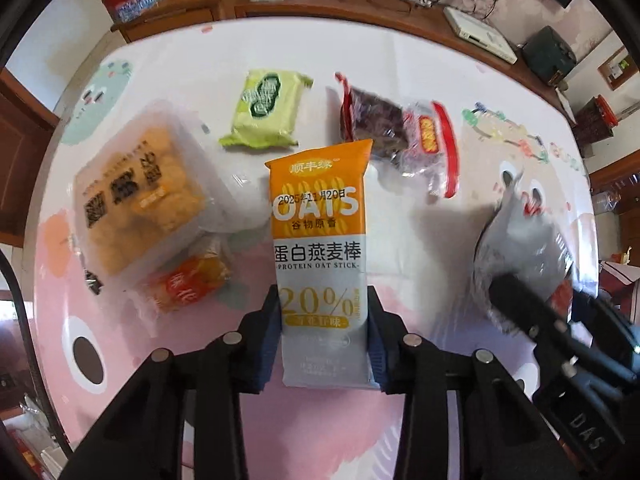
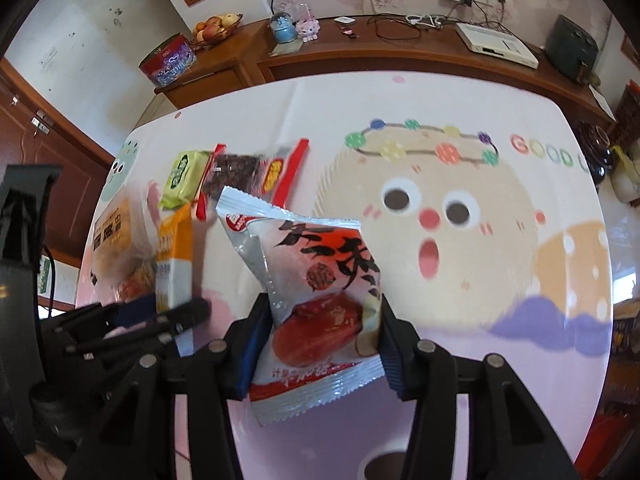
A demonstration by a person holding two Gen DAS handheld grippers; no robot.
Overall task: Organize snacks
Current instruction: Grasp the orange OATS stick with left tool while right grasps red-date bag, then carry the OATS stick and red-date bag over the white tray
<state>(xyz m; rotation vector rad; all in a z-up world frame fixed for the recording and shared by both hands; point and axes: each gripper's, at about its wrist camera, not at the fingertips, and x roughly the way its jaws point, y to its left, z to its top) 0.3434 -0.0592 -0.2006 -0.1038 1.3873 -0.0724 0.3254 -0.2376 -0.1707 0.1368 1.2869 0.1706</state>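
Observation:
An orange and white oat stick packet (image 1: 320, 232) stands upright between the blue pads of my left gripper (image 1: 324, 332), which is shut on its lower half. My right gripper (image 2: 320, 336) is shut on a silver and red date snack packet (image 2: 316, 264), gripping it by both sides. The right wrist view shows the oat packet (image 2: 174, 256) at the left. The left wrist view shows the silver packet (image 1: 516, 240) from the back at the right. Both packets are over the near part of the table (image 1: 420, 64).
On the cartoon tablecloth lie a green packet (image 1: 266, 110), a dark red packet (image 1: 394, 132), a clear box of yellow pastries (image 1: 140, 188) and a small orange packet (image 1: 192, 280). A wooden sideboard (image 1: 320, 12) with clutter runs behind the table.

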